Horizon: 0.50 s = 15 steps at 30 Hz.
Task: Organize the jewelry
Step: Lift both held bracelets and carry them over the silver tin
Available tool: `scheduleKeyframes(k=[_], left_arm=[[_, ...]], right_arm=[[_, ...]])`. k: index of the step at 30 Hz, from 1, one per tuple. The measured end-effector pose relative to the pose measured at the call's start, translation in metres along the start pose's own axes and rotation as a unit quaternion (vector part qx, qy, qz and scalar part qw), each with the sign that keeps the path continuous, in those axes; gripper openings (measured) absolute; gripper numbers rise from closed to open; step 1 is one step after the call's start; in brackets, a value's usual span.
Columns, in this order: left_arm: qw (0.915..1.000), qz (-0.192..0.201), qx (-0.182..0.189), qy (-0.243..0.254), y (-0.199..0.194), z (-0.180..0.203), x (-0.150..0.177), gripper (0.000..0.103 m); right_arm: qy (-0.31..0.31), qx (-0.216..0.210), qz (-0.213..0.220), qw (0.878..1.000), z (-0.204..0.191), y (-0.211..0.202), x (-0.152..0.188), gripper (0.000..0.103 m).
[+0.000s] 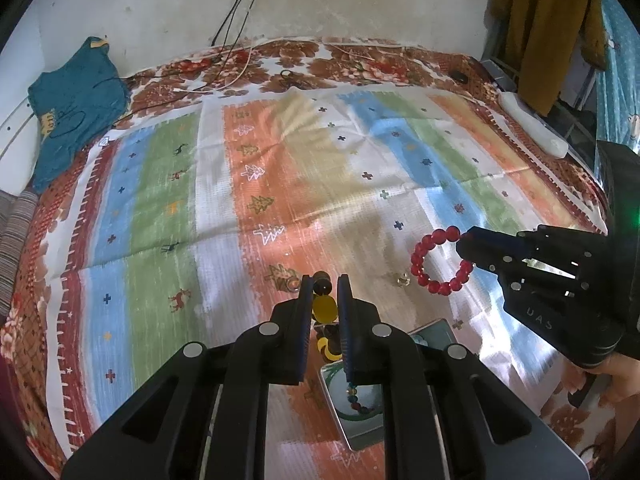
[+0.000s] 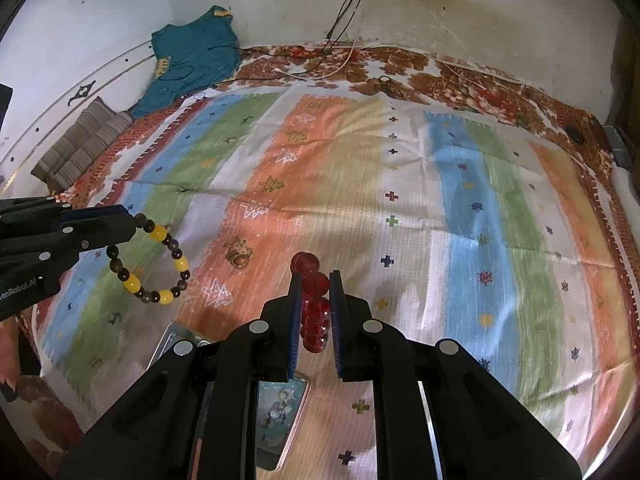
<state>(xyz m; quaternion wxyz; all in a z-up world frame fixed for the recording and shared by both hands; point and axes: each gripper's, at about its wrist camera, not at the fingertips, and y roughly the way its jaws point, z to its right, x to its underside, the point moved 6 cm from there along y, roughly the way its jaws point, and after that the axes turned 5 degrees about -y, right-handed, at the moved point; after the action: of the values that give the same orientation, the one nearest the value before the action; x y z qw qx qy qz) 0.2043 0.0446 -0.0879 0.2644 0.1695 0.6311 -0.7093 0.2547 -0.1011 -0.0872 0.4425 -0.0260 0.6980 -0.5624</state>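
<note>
My left gripper [image 1: 325, 280] is shut on a bracelet of brown and yellow beads [image 1: 323, 307], which hangs down between its fingers. The right wrist view shows that gripper [image 2: 134, 222] at the left edge with the bracelet [image 2: 152, 264] dangling as a loop. My right gripper [image 2: 314, 276] is shut on a red bead bracelet [image 2: 316, 308]. In the left wrist view it [image 1: 464, 240] comes in from the right with the red loop [image 1: 440, 264] hanging off its tip. Both bracelets are lifted above the striped cloth [image 1: 280, 168]. An open metal tin [image 1: 436, 326] holding beaded pieces lies under the grippers.
Two small rings [image 1: 402, 279] [image 1: 292, 285] lie on the cloth near the fingertips. The tin [image 2: 280, 420] and a second metal piece [image 2: 170, 340] lie close to me. A teal garment [image 2: 192, 56], cables [image 2: 340, 20] and a striped cushion [image 2: 80, 144] lie at the bed's far side.
</note>
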Motion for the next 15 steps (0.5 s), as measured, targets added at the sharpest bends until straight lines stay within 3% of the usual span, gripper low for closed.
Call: scheduleKeyframes(k=[15], left_arm=[[0.9997,0.006,0.003,0.022,-0.018,0.016,0.023,0.012]], right_arm=[[-0.002,-0.009,0.006,1.000,-0.011,-0.020,0.017,0.014]])
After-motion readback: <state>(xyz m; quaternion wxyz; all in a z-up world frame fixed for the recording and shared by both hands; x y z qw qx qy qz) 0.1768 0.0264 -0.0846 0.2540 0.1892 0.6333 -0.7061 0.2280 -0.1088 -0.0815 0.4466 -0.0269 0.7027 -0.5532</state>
